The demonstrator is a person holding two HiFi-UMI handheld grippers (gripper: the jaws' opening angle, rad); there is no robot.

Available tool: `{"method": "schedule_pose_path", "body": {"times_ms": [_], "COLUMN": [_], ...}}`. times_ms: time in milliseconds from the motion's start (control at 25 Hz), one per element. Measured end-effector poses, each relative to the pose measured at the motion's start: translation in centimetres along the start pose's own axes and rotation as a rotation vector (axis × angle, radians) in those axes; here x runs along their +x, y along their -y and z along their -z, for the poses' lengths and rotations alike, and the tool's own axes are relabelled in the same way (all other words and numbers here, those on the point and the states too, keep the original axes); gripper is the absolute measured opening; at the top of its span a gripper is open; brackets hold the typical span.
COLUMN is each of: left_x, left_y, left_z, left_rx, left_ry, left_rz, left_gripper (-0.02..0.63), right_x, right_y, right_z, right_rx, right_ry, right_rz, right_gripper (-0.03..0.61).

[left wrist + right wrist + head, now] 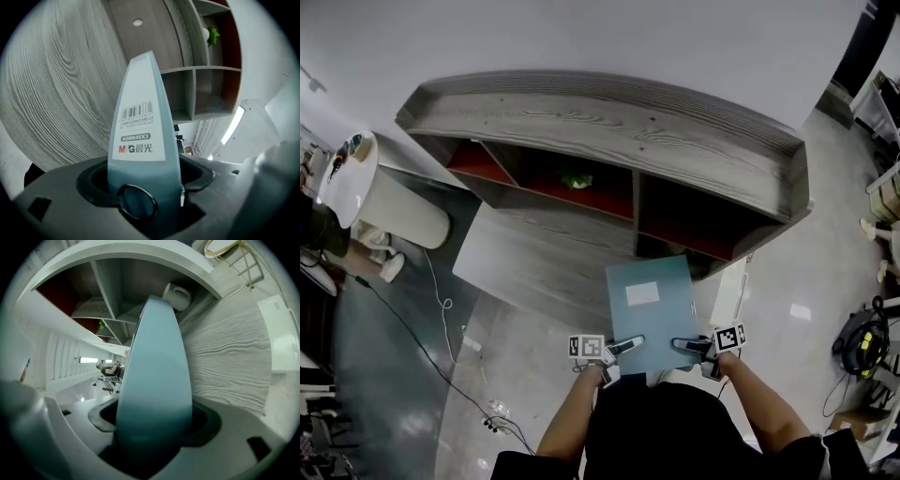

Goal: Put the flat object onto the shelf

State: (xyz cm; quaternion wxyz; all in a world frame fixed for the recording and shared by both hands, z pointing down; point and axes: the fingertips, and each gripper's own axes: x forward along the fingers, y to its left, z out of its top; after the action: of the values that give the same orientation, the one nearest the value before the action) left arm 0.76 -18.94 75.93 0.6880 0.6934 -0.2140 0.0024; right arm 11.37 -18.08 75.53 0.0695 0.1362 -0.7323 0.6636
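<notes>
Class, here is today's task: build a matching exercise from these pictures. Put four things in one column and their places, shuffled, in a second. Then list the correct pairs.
Things
1. blue file box
2. green object
3. white label
4. round white table

Places
A. inside a compartment of the shelf
B. left of the shelf
C. gripped at its near edge by the left tool and right tool
D. on the box's top face

Pairs: 1-C, 2-A, 3-D, 4-B

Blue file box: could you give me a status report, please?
Left gripper, right gripper both clamped on blue file box, near edge. Box short of shelf, not in yet. Green item in middle compartment.
</notes>
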Motion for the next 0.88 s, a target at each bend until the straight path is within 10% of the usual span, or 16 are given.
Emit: {"method": "schedule_pose_path", "body": {"times_ms": [880], "left_x": [2.8], "left_y": [-5.4], "left_z": [-2.5], "left_rx": [-0.112], "left_ry": [-0.013], "left_rz": [-0.081], "left_gripper": [0.354], "right_x": [1.1], "right_y": [6.4], "right_z": [-2.9], "right_rx": [0.072], "right_ry": [-0.037], "right_rz": [0.188], "right_gripper": [0.371]}}
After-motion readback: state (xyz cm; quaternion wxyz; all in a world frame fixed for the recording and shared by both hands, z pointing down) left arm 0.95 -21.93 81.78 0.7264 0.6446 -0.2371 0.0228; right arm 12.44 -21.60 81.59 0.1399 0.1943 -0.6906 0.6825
